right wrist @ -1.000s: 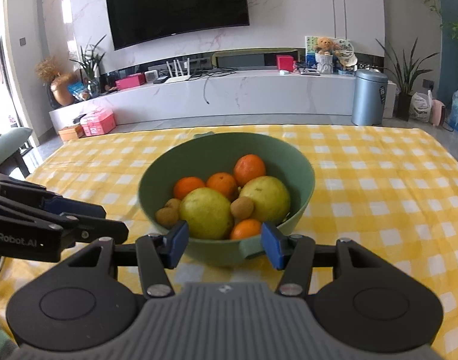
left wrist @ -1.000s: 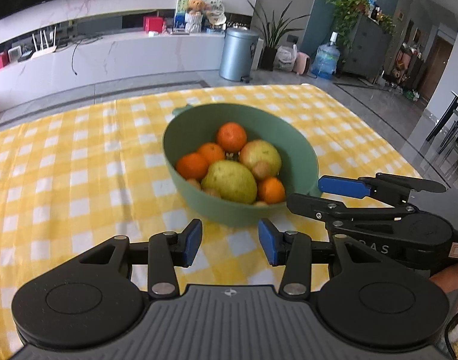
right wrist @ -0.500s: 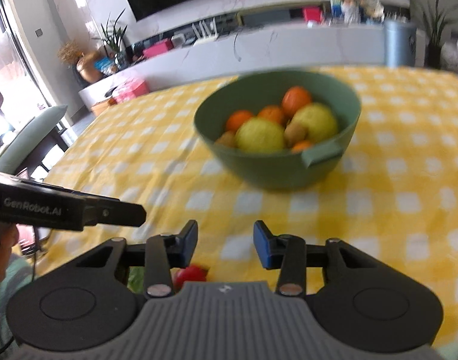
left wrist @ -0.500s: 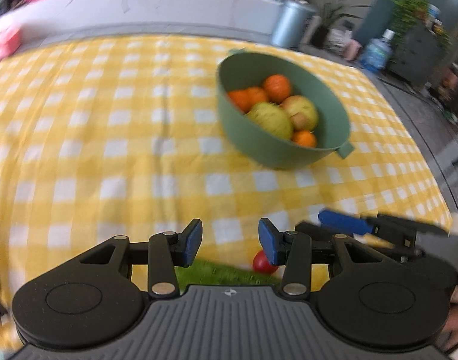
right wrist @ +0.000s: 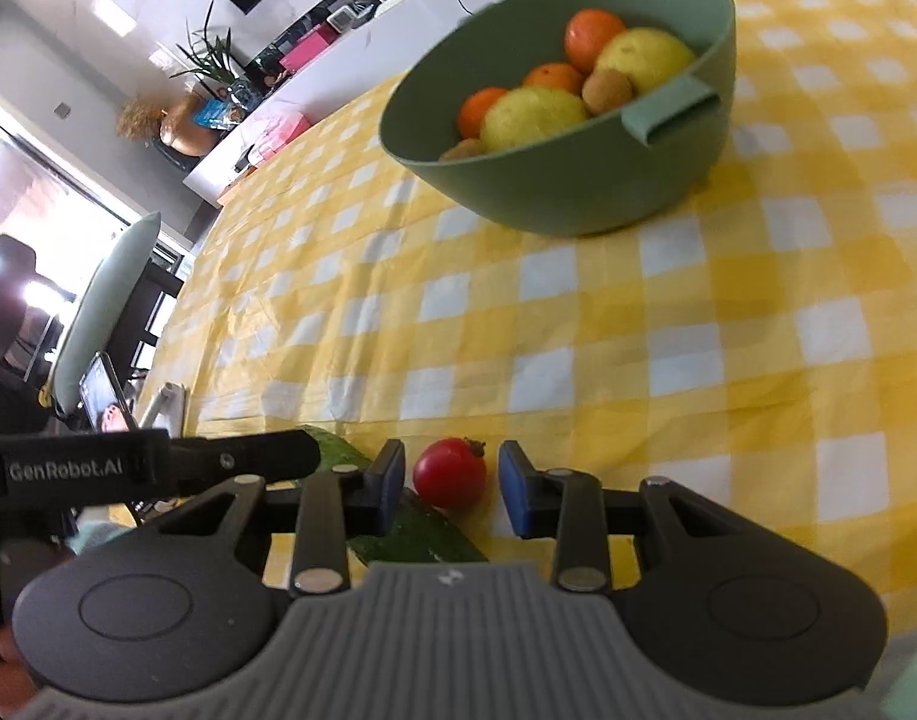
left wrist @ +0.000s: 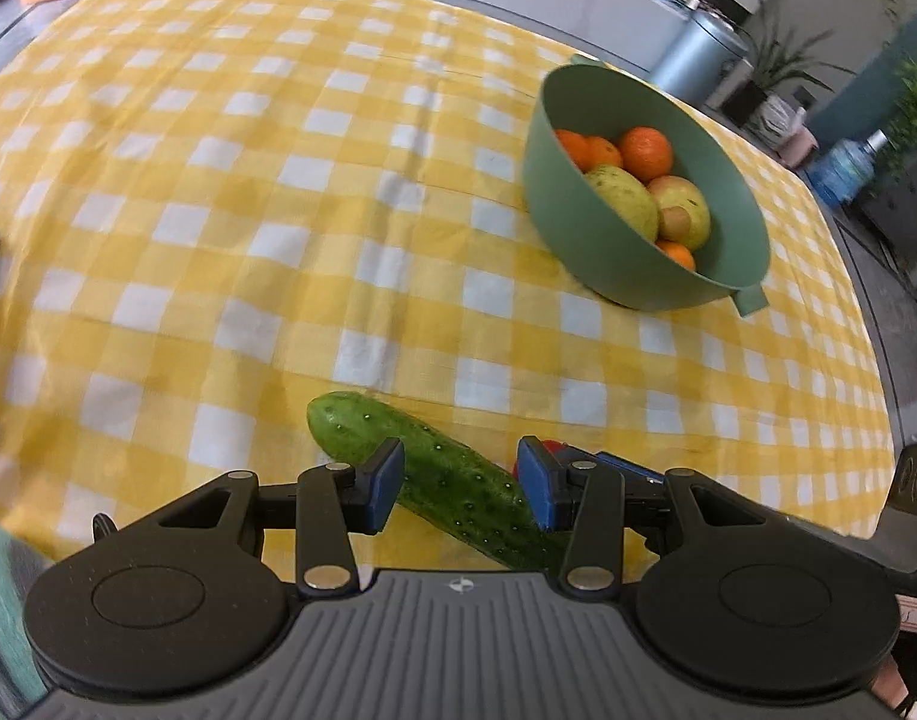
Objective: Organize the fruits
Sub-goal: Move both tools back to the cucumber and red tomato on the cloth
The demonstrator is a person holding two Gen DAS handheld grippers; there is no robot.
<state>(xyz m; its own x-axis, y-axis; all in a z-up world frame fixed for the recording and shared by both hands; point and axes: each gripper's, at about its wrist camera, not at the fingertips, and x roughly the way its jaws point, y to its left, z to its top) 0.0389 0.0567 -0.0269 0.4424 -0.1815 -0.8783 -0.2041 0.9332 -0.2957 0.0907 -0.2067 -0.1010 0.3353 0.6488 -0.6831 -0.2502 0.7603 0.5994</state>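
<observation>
A green cucumber (left wrist: pixel 440 474) lies slantwise on the yellow checked cloth near the table's front edge. My left gripper (left wrist: pixel 461 486) straddles it, open, and I see no pad pressing on it. Just right of it sits a small red tomato (right wrist: pixel 449 473) between the fingers of my right gripper (right wrist: pixel 452 483). Those jaws are closing, with a thin gap still showing on each side of the tomato. The green bowl (left wrist: pixel 638 276) of oranges, yellow-green fruit and small brown fruit stands farther back on the right. In the right wrist view the bowl (right wrist: pixel 578 180) is upper centre and the cucumber (right wrist: pixel 410 534) runs under the left finger.
My left gripper's black finger (right wrist: pixel 158 468) crosses the right wrist view at the left. A phone on a stand (right wrist: pixel 101 396) and a pale green chair (right wrist: pixel 98 312) are beyond the table's left edge. A grey bin (left wrist: pixel 698 54) stands past the far edge.
Both views have tipped down from the bowl to the table's near edge. The cucumber and tomato came into view between the fingers. The right jaws have narrowed around the tomato.
</observation>
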